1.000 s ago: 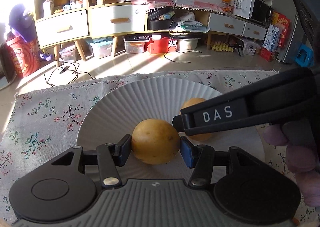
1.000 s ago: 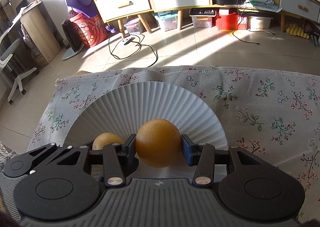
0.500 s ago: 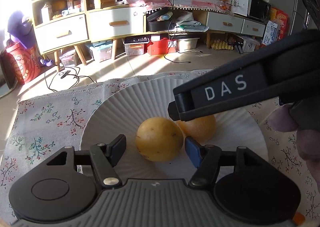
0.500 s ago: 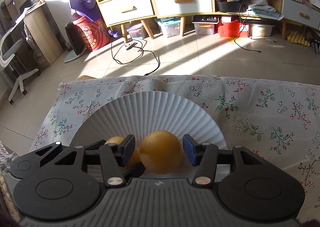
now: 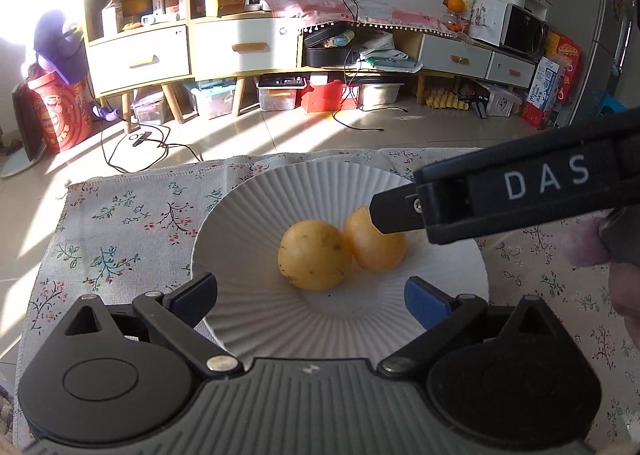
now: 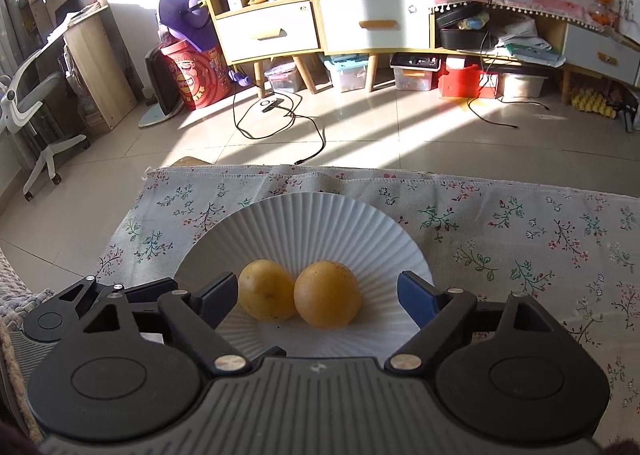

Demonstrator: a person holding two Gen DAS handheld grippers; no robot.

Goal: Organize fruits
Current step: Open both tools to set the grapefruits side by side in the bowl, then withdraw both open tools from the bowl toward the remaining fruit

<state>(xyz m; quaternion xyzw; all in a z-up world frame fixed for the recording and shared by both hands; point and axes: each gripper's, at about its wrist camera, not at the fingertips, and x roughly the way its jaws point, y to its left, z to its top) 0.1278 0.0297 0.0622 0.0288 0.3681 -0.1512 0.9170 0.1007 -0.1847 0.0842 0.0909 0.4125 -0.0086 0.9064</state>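
Note:
Two yellow-orange round fruits lie side by side, touching, on a white ribbed paper plate. The left wrist view shows the speckled yellow fruit and the orange fruit behind it. The right wrist view shows the yellow fruit on the left and the orange fruit on the right. My left gripper is open and empty, just short of the fruits. My right gripper is open and empty, its fingers wide on either side of both fruits. Its black body crosses the left wrist view over the plate.
The plate rests on a floral tablecloth whose far edge drops to a tiled floor. Cabinets, storage boxes and cables stand beyond. A knitted mat lies at the left edge.
Both grippers opened and let go of their fruits onto the plate, then drew back and up. The two fruits now rest together on the plate.

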